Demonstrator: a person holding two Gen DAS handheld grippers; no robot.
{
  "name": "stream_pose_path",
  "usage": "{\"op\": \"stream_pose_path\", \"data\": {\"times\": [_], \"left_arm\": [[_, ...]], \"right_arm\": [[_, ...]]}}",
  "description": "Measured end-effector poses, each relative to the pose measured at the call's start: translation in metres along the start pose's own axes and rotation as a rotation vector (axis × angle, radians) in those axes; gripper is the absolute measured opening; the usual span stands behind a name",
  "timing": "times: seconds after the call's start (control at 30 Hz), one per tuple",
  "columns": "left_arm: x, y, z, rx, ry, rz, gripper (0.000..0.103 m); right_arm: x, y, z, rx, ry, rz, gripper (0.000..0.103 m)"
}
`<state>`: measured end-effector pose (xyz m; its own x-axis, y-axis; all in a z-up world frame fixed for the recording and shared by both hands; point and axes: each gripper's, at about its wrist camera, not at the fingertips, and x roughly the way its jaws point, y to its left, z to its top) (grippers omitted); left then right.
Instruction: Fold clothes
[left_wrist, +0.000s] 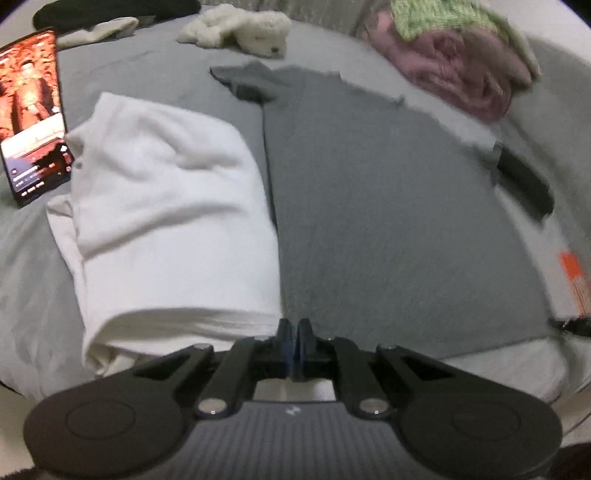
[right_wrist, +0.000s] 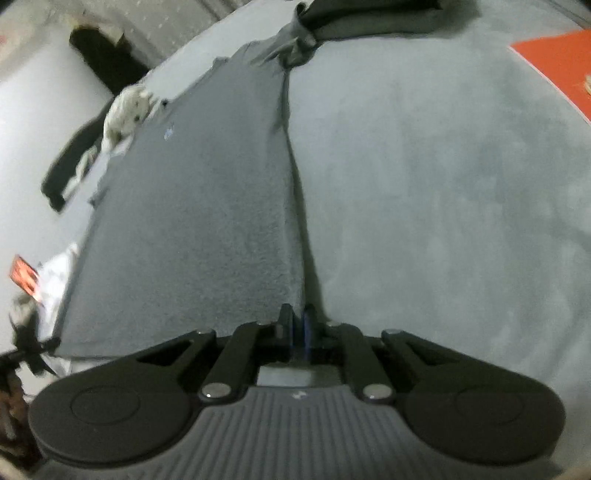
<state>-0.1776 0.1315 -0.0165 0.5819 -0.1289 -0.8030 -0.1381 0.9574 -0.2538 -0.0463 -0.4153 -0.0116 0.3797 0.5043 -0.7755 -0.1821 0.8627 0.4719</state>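
Phone (left_wrist: 31, 114) far left, white folded shirt (left_wrist: 166, 206) beside it. Gray shirt (left_wrist: 388, 206) spread flat on the bed (right_wrist: 443, 184). Left gripper (left_wrist: 294, 332) pinched closed on its near hem; right gripper (right_wrist: 297, 321) closed on the hem's other corner.

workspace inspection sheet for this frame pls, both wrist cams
Surface: bed with grey sheet.
Job's things: grey T-shirt spread flat, one side folded in; folded white garment beside it.
Clutter: phone with lit screen, white plush toy, pink and green knitwear pile, black garment.
Grippers: left gripper shut at the shirt's hem; right gripper shut at its folded edge; actual grip on cloth unclear.
Cables: nothing seen.
Surroundings: orange item at the bed's edge.
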Motion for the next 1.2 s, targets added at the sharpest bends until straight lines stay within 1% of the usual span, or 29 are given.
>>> {"op": "stream_pose_path", "data": {"times": [0.1,0.13,0.17,0.2,0.23,0.27,0.3,0.33,0.37,0.53,0.57,0.7,0.77,0.8,0.87,1.0,1.07,1.2], "left_arm": [[-0.002,-0.007,0.003,0.073,-0.006,0.014,0.007],[-0.004,-0.008,0.005,0.087,-0.004,0.015,0.012],[-0.005,-0.008,0.008,0.1,-0.004,0.02,0.025],[-0.008,-0.01,0.01,0.115,-0.014,0.029,0.035],[-0.011,-0.012,0.013,0.127,-0.038,0.046,0.05],[-0.013,-0.015,0.015,0.138,-0.061,0.058,0.054],[-0.015,-0.019,0.018,0.145,-0.077,0.062,0.054],[-0.016,-0.022,0.021,0.152,-0.093,0.066,0.057],[-0.018,-0.026,0.024,0.159,-0.107,0.068,0.06],[-0.008,-0.055,0.043,0.17,-0.158,0.025,0.07],[-0.004,-0.062,0.048,0.172,-0.167,0.018,0.073],[0.015,-0.092,0.067,0.176,-0.202,-0.011,0.081],[0.028,-0.107,0.077,0.176,-0.222,-0.022,0.084],[0.035,-0.116,0.082,0.176,-0.233,-0.026,0.085],[0.052,-0.131,0.092,0.176,-0.257,-0.026,0.086],[0.088,-0.162,0.116,0.143,-0.303,0.002,0.087],[0.106,-0.177,0.13,0.127,-0.318,0.015,0.088],[0.144,-0.204,0.164,0.12,-0.347,0.043,0.088]], "right_arm": [[-0.005,0.002,0.001,-0.015,-0.016,0.006,0.014],[-0.005,0.001,0.001,-0.017,-0.016,0.012,0.016],[-0.005,-0.001,0.001,-0.014,-0.02,0.02,0.017],[-0.005,-0.002,0.003,-0.01,-0.024,0.027,0.017],[-0.006,-0.004,0.005,-0.004,-0.031,0.033,0.02],[-0.005,-0.006,0.007,0.004,-0.037,0.043,0.024],[-0.004,-0.008,0.007,0.014,-0.042,0.057,0.027],[-0.003,-0.01,0.008,0.027,-0.046,0.073,0.031],[-0.002,-0.011,0.01,0.038,-0.051,0.088,0.034],[0.0,-0.019,0.019,0.118,-0.089,0.125,0.036],[0.001,-0.021,0.022,0.138,-0.1,0.127,0.036],[0.002,-0.025,0.033,0.192,-0.151,0.109,0.038],[0.005,-0.023,0.04,0.2,-0.175,0.096,0.047],[0.007,-0.022,0.044,0.201,-0.186,0.091,0.049],[0.013,-0.019,0.053,0.194,-0.205,0.079,0.057],[0.031,-0.015,0.079,0.196,-0.235,0.065,0.065],[0.041,-0.02,0.096,0.25,-0.251,0.084,0.067],[0.061,-0.035,0.136,0.423,-0.281,0.139,0.067]]}}
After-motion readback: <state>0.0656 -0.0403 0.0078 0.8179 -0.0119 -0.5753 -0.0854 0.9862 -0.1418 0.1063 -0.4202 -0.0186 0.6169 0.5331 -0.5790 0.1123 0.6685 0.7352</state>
